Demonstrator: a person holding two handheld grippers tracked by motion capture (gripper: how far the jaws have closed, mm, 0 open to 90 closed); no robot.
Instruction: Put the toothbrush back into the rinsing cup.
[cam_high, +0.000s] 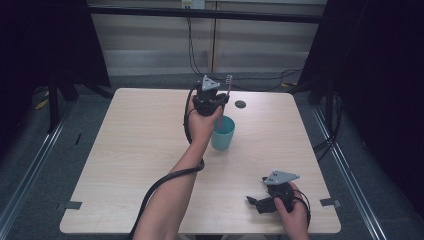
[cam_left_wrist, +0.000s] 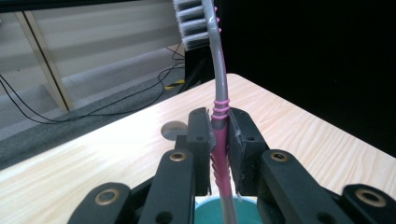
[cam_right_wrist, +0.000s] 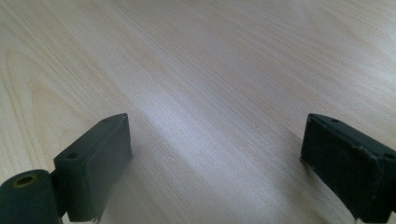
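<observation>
A: What is the biggest thing here?

B: A pale wooden table (cam_high: 140, 150), with dark floor around it. A person's forearms come in from its near edge.

A: And on it?

B: A teal cup (cam_high: 223, 133) stands upright near the middle. A small round grey disc (cam_high: 240, 104) sits in the tabletop just behind it.

A: What are the hands doing?

B: The left claw (cam_left_wrist: 219, 140) hovers above the cup, clamped on the pink grip of a toothbrush (cam_left_wrist: 218, 93). The brush stands upright, bristles on top, its lower end inside the cup. The right claw (cam_right_wrist: 215, 154) rests low at the table's near right, jaws spread wide, nothing between them.
</observation>
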